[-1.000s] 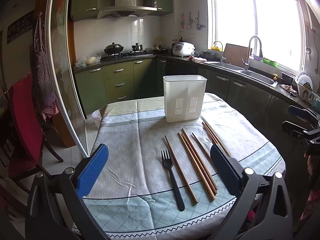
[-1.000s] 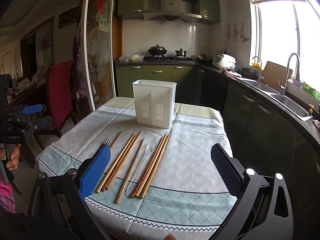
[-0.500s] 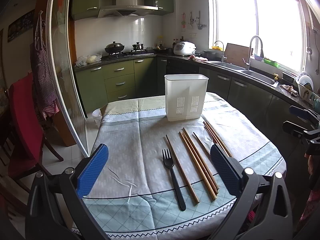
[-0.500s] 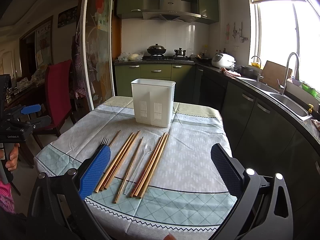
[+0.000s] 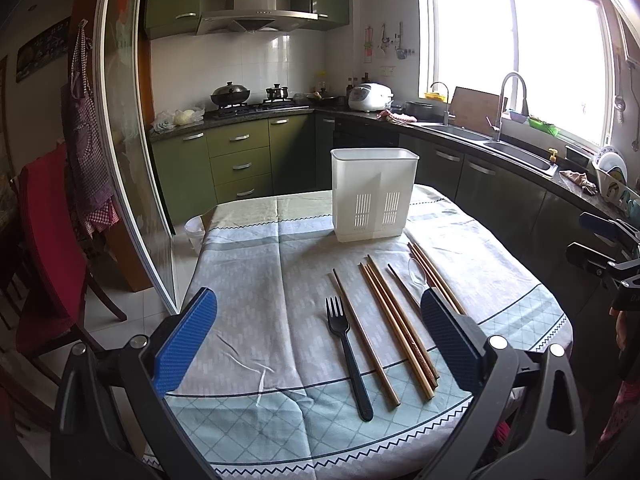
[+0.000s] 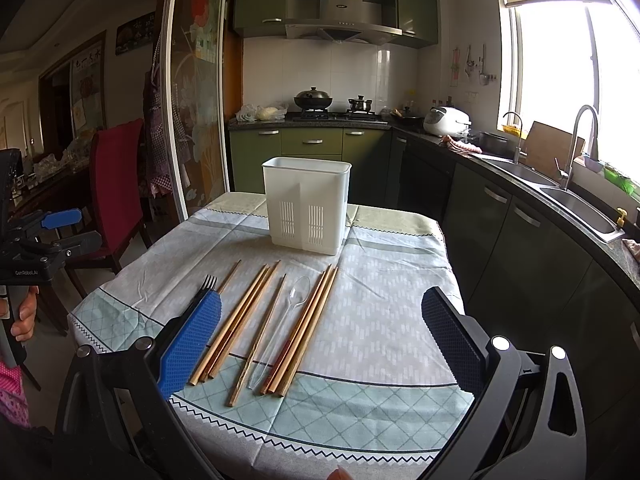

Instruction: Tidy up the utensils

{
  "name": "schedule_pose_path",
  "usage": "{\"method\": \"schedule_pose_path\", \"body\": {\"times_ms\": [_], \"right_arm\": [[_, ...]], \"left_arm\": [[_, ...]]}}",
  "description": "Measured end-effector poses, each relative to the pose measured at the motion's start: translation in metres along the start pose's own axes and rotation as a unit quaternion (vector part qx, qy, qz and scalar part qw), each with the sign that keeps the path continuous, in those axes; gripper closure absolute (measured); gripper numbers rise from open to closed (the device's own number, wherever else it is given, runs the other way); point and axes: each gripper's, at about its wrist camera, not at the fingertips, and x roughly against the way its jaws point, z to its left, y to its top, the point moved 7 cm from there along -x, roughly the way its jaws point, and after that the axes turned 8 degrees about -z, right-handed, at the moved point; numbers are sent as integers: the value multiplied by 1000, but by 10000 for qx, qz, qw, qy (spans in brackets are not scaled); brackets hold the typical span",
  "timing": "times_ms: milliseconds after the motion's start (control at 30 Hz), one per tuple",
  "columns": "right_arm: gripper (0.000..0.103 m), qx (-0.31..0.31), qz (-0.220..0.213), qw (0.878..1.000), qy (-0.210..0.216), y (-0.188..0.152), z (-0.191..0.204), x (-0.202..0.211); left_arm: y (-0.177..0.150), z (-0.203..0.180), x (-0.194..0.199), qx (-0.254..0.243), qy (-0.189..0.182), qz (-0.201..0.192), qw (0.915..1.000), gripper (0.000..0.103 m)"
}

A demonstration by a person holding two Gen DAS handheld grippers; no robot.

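Blue pads frame both of my views: the left gripper [image 5: 318, 332] has its jaws spread wide with nothing between them, and the right gripper [image 6: 320, 332] is equally splayed and empty. Both hover above the near edge of the table [image 6: 380, 432], off the cloth.

Just beyond the left tool lies the black fork [image 5: 347, 354], with one chopstick alongside it. Next come the wooden chopsticks [image 6: 240, 322] in loose parallel groups, and among them the clear plastic spoon [image 6: 288, 312], hard to make out against the pattern. All of them lie flat, pointing toward the far end.

Past them stands the white utensil holder [image 6: 306, 206], upright, well apart from the nearest tips. I cannot see inside it from here.

By my judgement the job has barely begun: every utensil I can see is on the cloth, and each has to go into the holder.

Against the frames from a second ago, almost nothing differs; the utensils and holder sit where they were, and my grippers have only drifted slightly.
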Motion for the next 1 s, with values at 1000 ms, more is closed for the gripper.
{"method": "schedule_pose_path", "body": {"times_ms": [1000], "right_arm": [[4,-1277,2456,9590,614,-37,-45,-119]], "left_arm": [[-57,-15,-146,993,-692,2862,9505,6]]}}
